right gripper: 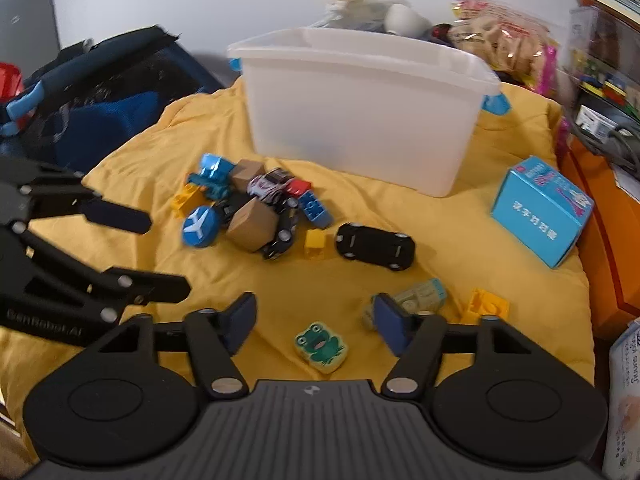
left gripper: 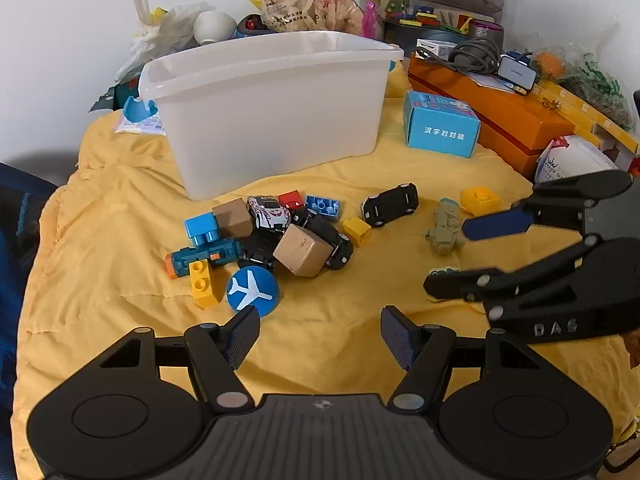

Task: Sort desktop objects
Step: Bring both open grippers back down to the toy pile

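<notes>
A: Where are the toys?
B: Piled on rumpled yellow cloth (left gripper: 120,208) before a translucent plastic bin (left gripper: 272,112): two wooden cubes (left gripper: 303,251), glossy cars, studded bricks.
A: The grippers?
B: Left gripper (left gripper: 320,336) and right gripper (right gripper: 314,320) both gape, holding nothing.

Plain white wall (left gripper: 60,40) behind a yellow-clothed table (left gripper: 120,208).

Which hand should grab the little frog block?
The right one, I think. The frog block lies just ahead of the open right gripper, about midway between its fingers. The left gripper, also open, points at bare yellow cloth, with the blue airplane disc nearest.
</notes>
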`<state>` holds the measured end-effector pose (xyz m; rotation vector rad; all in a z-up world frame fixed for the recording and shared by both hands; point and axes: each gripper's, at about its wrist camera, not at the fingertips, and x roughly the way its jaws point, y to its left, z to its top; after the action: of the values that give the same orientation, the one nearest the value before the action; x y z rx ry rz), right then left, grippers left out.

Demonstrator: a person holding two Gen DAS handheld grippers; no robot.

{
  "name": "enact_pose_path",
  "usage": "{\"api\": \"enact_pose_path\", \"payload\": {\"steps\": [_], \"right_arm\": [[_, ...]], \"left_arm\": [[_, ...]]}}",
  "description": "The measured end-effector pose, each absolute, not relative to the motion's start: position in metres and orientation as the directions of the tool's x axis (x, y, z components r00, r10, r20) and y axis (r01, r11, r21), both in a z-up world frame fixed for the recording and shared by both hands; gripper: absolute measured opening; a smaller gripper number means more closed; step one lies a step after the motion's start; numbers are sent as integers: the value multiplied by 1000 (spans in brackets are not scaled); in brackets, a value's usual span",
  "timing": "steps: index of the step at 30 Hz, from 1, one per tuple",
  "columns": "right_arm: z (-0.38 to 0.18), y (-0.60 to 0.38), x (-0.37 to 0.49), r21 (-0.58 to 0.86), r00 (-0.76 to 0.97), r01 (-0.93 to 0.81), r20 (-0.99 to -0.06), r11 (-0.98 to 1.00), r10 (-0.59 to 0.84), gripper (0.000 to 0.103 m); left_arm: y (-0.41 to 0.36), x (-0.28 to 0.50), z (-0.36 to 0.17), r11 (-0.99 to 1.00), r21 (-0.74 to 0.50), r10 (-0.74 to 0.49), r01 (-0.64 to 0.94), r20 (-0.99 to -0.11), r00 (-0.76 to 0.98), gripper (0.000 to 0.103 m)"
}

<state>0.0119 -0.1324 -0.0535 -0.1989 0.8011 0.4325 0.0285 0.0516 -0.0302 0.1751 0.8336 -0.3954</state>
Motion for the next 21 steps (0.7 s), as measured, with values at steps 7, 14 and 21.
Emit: {"api": "enact_pose_path", "payload": {"steps": [7, 14, 21], "right_arm": [[-60, -121, 10, -24, 589, -479, -750, 878, 301, 59], [-47, -128, 48, -148, 671, -449, -707, 881, 224, 44], [-53, -156, 121, 12, 534, -471, -792, 882, 296, 53]], "left_arm": [[58, 32, -36, 907, -60, -313, 416, -757, 574, 70], [59, 36, -40, 898, -117, -354, 425, -764, 539, 70], [30, 56, -44, 858, -198, -439, 474, -762, 476, 70]]}}
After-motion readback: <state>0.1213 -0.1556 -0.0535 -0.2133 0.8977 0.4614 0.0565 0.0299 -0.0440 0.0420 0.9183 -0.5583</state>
